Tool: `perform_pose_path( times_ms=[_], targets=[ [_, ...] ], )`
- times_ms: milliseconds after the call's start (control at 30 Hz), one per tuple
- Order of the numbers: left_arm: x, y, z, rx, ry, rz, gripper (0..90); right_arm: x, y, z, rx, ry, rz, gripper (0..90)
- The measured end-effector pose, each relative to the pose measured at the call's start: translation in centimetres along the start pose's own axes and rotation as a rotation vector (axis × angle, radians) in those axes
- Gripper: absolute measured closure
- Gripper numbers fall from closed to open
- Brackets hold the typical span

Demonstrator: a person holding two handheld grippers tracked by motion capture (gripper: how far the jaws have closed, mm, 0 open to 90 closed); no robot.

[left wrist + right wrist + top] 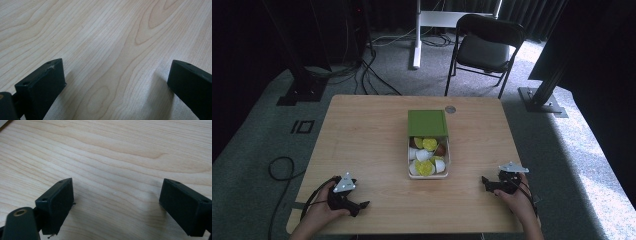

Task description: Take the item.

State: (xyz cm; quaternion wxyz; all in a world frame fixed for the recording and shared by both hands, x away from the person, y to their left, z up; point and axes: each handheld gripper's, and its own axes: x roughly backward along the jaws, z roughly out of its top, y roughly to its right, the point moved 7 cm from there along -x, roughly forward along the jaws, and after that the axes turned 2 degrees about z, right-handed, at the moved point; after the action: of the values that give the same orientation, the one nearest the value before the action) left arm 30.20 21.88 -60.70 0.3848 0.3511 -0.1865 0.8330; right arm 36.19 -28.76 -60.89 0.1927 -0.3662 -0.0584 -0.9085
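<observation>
A white box [428, 172] with a green lid [427, 123] slid back over its far end sits at the middle of the wooden worktop [362, 140], holding yellow, white and brown pieces. It lies between the two tools and farther out than both, well apart from each. The left tool [362, 204] rests low on the near left of the worktop, jaws spread wide over bare wood, the left hand [319, 210] wrapped around it. The right tool [485, 182] rests near the right edge, jaws likewise spread, gripped by the right hand [518, 200].
</observation>
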Motion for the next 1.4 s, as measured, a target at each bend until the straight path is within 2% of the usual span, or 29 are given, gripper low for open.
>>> perform_pose_path(
  times_ms=[467, 567, 900, 1133, 1400],
  targets=[
    [0.0, 0.0, 0.0, 0.000, 0.000, 0.000, 2.2, 0.0, 0.0, 0.0, 0.001, 0.001, 0.001, 11.9],
    [-0.2, 0.1, 0.2, 0.011, 0.001, 0.010, 2.2, 0.0, 0.0, 0.0, 0.000, 0.001, -0.001, 12.1],
    [-0.3, 0.2, 0.3, 0.015, -0.001, 0.013, 2.2, -0.1, -0.2, 0.2, -0.026, -0.007, -0.029, 13.5],
    [-0.3, 0.2, 0.3, 0.015, -0.001, 0.013, 2.2, 0.2, -0.7, 0.9, -0.029, 0.018, -0.009, 13.6],
    [-0.3, 0.2, 0.3, 0.014, -0.002, 0.013, 2.2, 1.4, -1.6, 2.5, -0.023, 0.067, 0.001, 14.3]
  ],
)
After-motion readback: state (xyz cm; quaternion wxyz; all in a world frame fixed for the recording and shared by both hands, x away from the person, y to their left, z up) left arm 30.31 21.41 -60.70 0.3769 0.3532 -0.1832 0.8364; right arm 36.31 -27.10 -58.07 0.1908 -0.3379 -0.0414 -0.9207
